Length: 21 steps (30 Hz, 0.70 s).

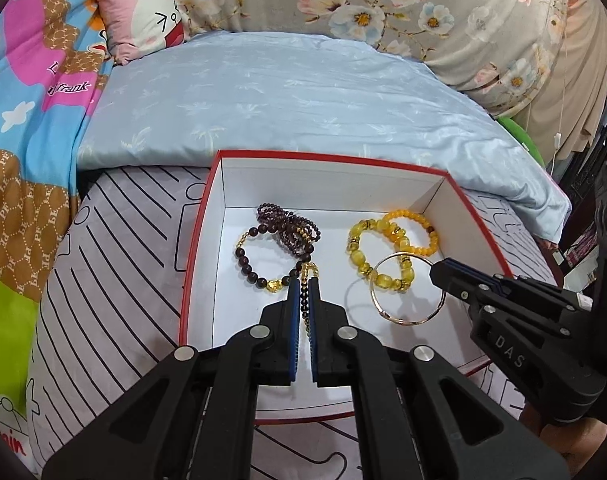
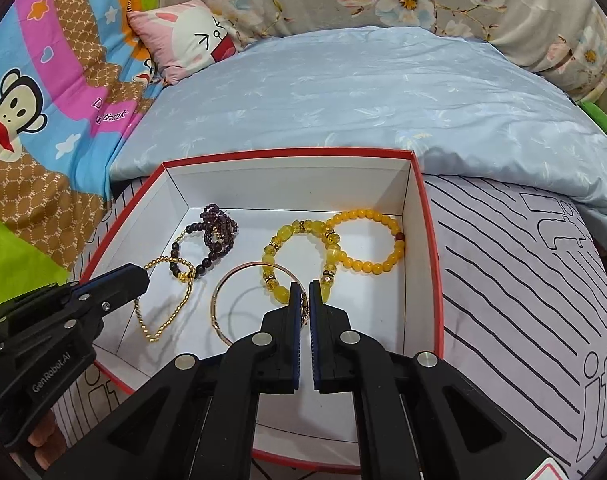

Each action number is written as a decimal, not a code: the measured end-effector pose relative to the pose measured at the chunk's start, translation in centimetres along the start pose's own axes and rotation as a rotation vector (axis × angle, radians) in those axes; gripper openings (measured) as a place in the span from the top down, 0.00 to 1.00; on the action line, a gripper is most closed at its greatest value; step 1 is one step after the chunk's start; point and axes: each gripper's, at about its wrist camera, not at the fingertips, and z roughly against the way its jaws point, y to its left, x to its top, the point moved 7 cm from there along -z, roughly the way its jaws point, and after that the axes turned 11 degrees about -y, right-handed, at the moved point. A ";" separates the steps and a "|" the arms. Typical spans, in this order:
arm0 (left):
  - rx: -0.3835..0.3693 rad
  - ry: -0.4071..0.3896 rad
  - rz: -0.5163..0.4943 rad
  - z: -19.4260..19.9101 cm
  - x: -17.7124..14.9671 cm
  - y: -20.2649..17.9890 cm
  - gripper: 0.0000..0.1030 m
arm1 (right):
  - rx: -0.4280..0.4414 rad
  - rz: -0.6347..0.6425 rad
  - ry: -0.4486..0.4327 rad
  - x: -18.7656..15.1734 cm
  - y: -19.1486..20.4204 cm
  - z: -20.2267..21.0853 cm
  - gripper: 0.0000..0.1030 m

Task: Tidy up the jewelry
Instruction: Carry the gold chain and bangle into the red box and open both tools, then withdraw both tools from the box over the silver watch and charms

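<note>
Left claw (image 1: 303, 286) pinching gold bead chain (image 2: 165, 312), right claw (image 2: 302, 290) gripping gold bangle (image 2: 239, 304) over box (image 2: 431, 240)

- Bed (image 1: 115, 248) covered in a white black-lined sheet.
- Red box (image 1: 201, 216) rested directly on it.
- Behind the box lay a pale blue quilt (image 1: 287, 96).
</note>
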 end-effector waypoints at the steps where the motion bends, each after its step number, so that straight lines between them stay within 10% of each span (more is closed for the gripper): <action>1: 0.007 -0.003 0.000 0.0 0.0 0.1 0.97 | -0.001 0.000 -0.001 0.0 0.1 0.0 0.94; 10: 0.048 -0.026 -0.024 0.7 0.1 0.0 0.72 | -0.028 0.003 -0.049 0.7 -0.1 2.1 0.80; 21: 0.029 -0.034 -0.041 3.1 -0.5 -1.3 0.70 | -0.016 -0.006 -0.080 0.6 0.3 5.5 0.79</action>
